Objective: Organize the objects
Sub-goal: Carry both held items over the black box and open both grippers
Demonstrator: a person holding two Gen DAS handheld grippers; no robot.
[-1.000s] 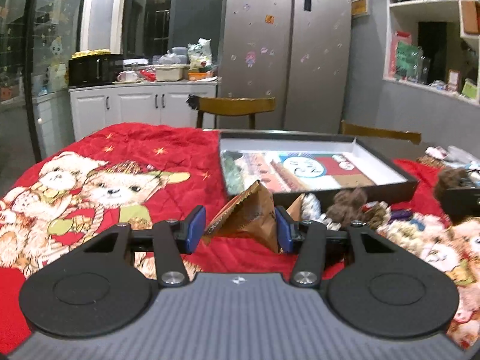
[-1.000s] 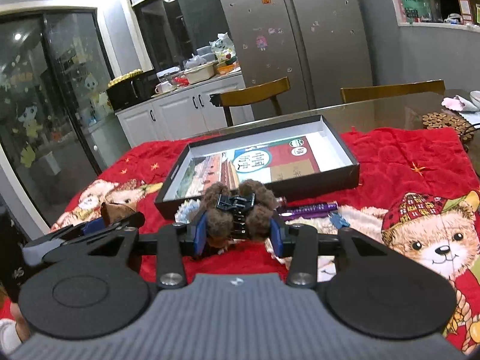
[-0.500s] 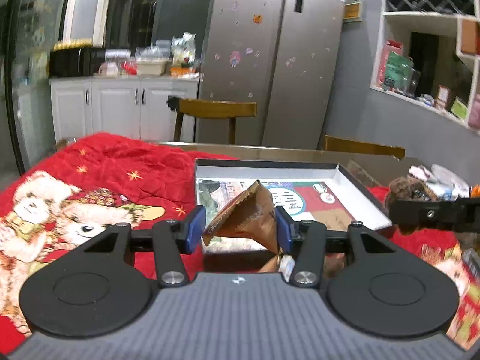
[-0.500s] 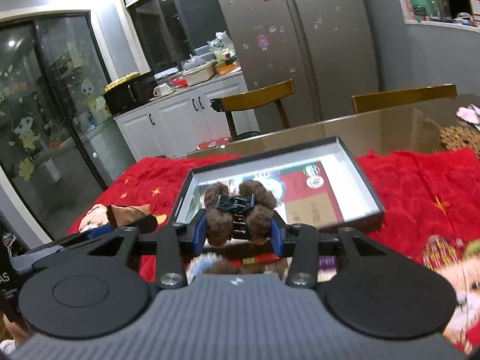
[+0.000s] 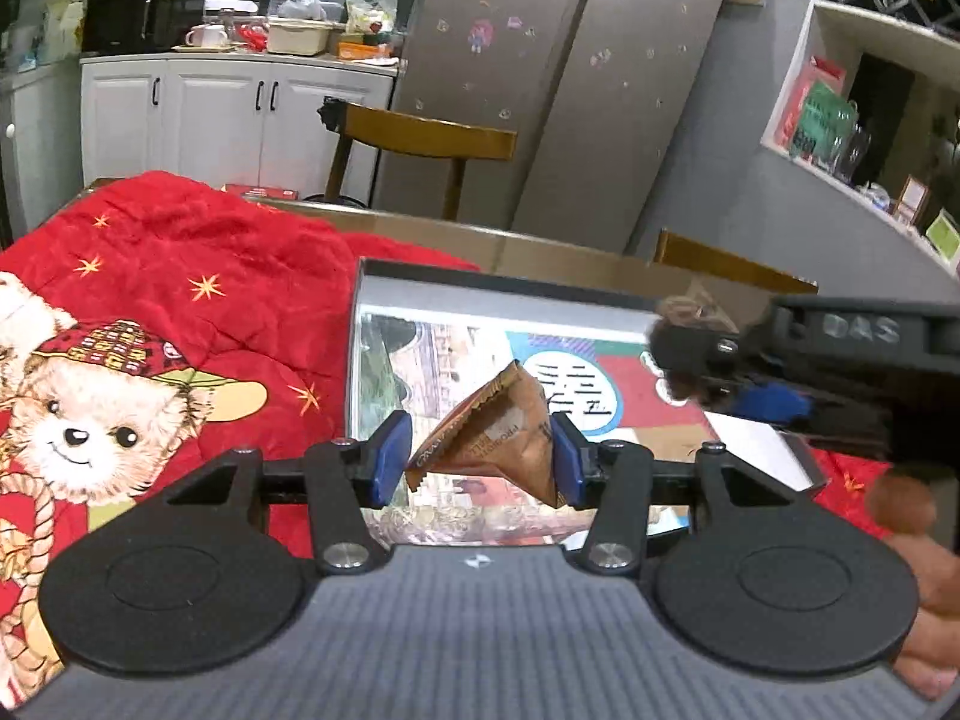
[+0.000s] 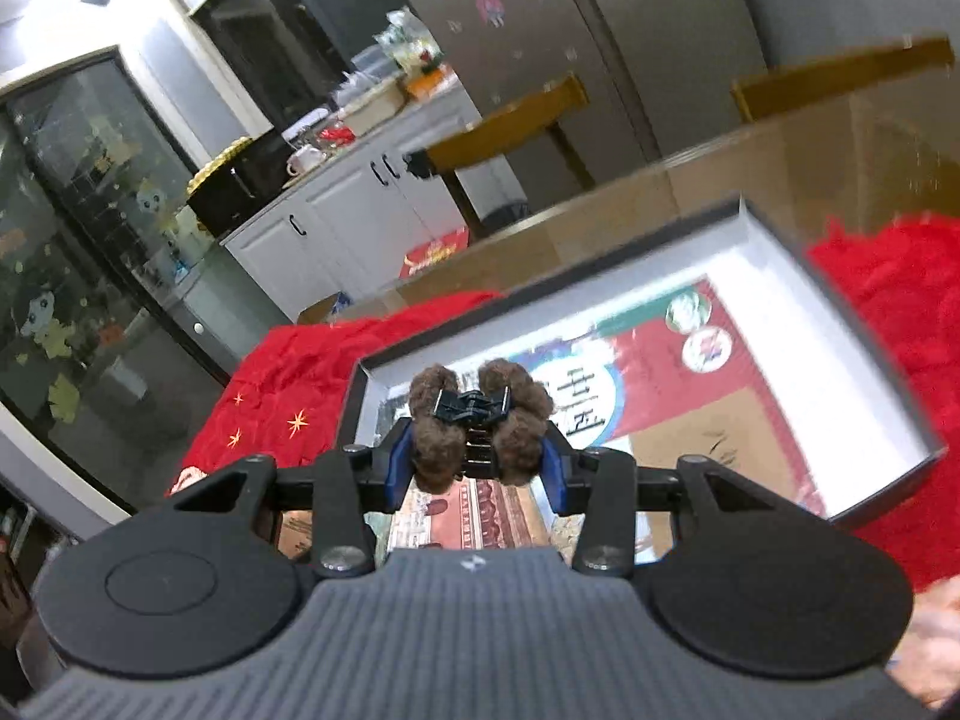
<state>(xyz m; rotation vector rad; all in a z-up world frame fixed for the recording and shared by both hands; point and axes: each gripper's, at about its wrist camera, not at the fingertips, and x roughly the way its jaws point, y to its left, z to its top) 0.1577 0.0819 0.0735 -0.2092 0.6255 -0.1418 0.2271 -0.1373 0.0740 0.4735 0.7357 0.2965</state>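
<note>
My left gripper (image 5: 477,459) is shut on a brown triangular snack packet (image 5: 492,438) and hangs over the near left part of the shallow black box (image 5: 510,291) with a printed floor. My right gripper (image 6: 477,462) is shut on a brown fuzzy hair claw clip (image 6: 480,426) with a black hinge, held above the box (image 6: 840,324) near its left end. In the left wrist view the right gripper with the fuzzy clip (image 5: 684,348) comes in from the right, over the box's far right part.
The box lies on a red bear-print blanket (image 5: 180,300) over a table. Wooden chairs (image 5: 420,135) stand behind the table, then white cabinets (image 5: 228,114) and a steel fridge (image 5: 570,78). A hand (image 5: 924,588) shows at the lower right.
Both grippers have travelled forward from the blanket to above the box, each keeping its object. The right gripper has rolled, tilting its view, and now appears at the right of the left wrist view.
</note>
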